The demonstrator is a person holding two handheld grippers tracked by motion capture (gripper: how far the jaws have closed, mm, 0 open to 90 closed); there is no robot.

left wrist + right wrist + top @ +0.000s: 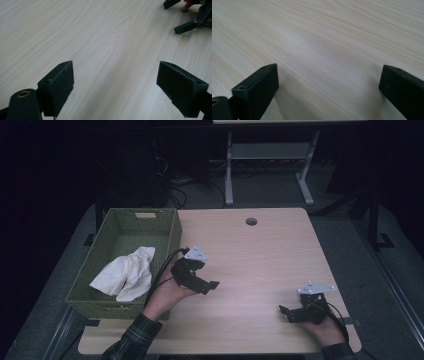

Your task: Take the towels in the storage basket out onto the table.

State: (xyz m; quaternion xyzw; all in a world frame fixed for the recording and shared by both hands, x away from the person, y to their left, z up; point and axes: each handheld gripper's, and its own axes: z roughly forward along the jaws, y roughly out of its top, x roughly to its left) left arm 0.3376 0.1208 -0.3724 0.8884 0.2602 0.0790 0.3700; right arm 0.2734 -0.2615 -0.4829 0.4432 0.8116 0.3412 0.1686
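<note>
Pale wood table (250, 255) carries no readable writing. Left gripper (212, 285) hovers just beside the green woven basket (172, 227), jaws spread wide with nothing between them; right gripper (286, 312) sits near the table's front right corner, likewise wide open and empty. White cloth (127, 272) lies crumpled inside the basket, apart from both.

A crumpled white cloth (127, 272) lies inside a rectangular green woven basket (112, 303) at the left edge of a light wooden table. The cloth is bunched into soft folds, draped across the near half of the basket's floor. The basket stands upright, a handle slot in its far wall.
</note>
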